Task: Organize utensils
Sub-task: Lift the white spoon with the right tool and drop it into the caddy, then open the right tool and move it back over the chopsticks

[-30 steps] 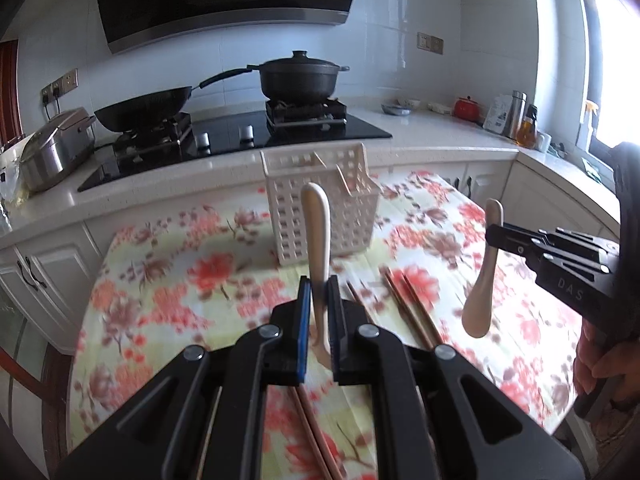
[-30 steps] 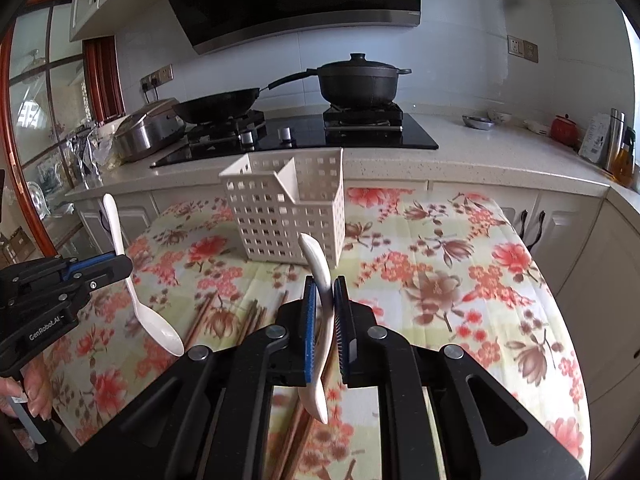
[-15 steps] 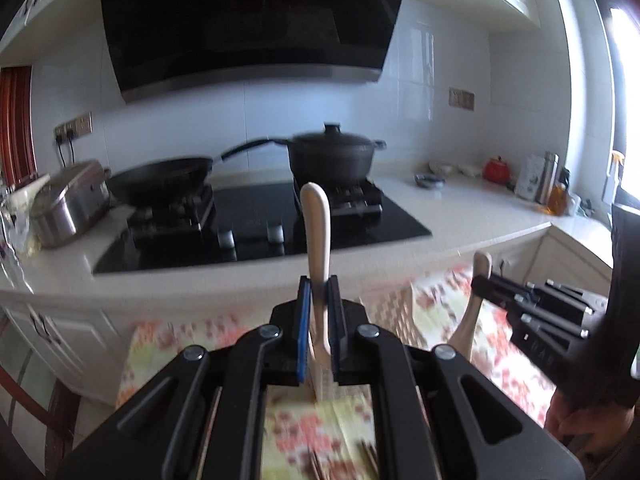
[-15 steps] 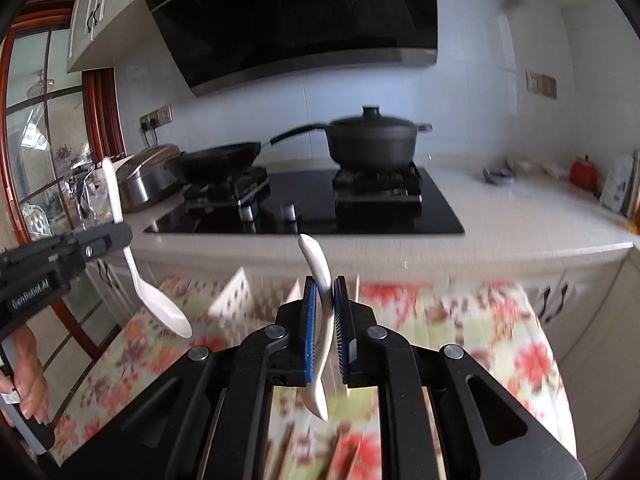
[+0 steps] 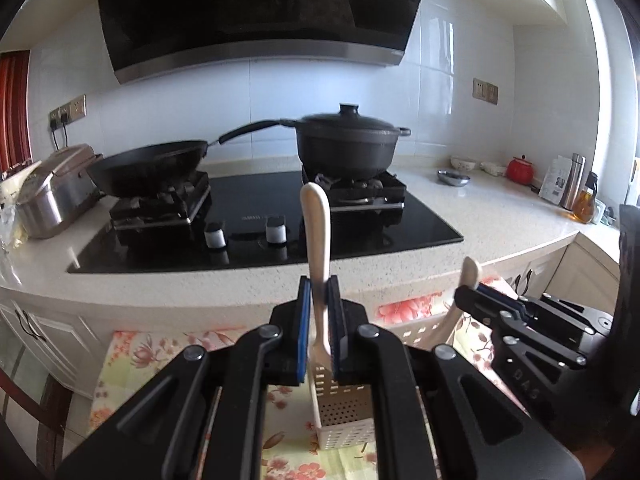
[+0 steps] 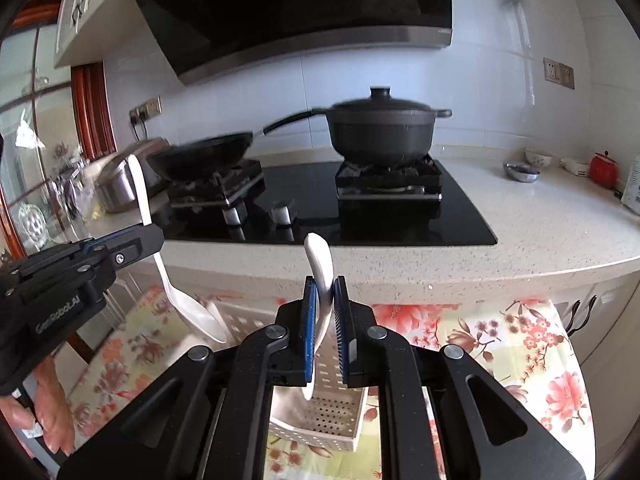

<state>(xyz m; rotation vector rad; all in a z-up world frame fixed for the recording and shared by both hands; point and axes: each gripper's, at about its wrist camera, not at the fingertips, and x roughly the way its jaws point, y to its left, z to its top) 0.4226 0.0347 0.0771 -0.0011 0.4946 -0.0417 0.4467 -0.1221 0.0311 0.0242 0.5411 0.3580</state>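
A: Near field. Your left gripper (image 5: 319,320) was clamped on the left spoon (image 5: 318,248); your right gripper (image 6: 323,320) was pinched on the right spoon (image 6: 320,272). Both hung over the white basket (image 6: 332,412), which sat at 6 o'clock beneath the jaws on the floral cloth (image 6: 520,344).

B: Orientation?

A: Each long axis ran near upright, handle tip at 12 o'clock, bowl down toward 6. From your right view the left spoon's bowl sat at 9 o'clock, just outside the basket rim.

B: Hazards?

A: You could have caught a bowl on the rim and tipped the light basket, or the spoons could have collided. The stove (image 5: 256,220) lay beyond, well apart.
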